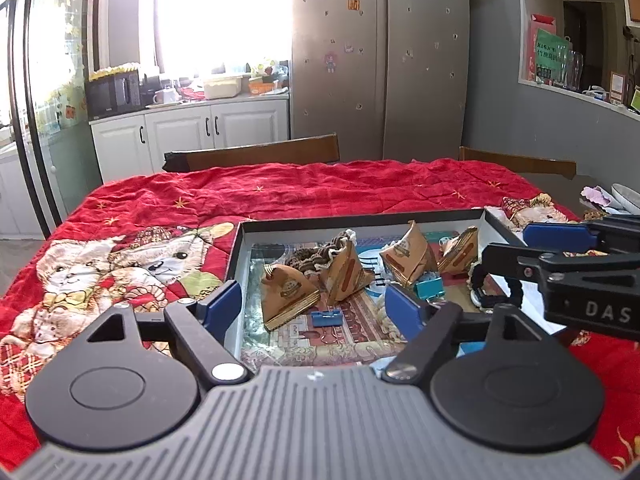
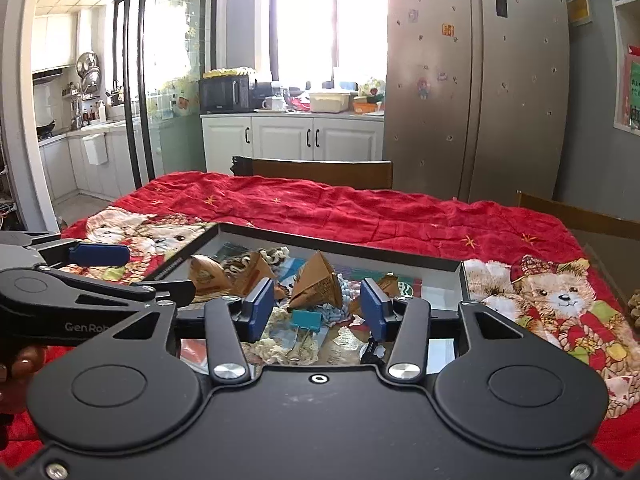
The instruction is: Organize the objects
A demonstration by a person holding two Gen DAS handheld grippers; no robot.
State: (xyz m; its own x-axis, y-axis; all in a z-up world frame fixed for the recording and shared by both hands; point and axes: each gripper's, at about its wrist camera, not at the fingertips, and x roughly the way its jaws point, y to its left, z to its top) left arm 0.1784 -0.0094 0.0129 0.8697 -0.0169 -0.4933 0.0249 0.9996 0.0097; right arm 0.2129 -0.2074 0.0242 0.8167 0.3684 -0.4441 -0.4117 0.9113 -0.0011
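In the left wrist view, the left gripper (image 1: pixel 314 304) is seen at lower centre with its blue pads spread wide and nothing gripped, above a shallow tray (image 1: pixel 360 218) set on the red blanket (image 1: pixel 280 192); brown paper packets (image 1: pixel 286 294) and a blue binder clip (image 1: pixel 327 317) lie inside the tray. In the right wrist view, the right gripper (image 2: pixel 318 304) is seen at centre, partly parted and empty, over a teal binder clip (image 2: pixel 306 320) in the tray

At the right edge of my left wrist view I read "DAS" in white on the right gripper (image 1: pixel 560 246) body. At lower left of my right wrist view, "GenRob" shows on the left gripper (image 2: pixel 132 276) body, cut off.
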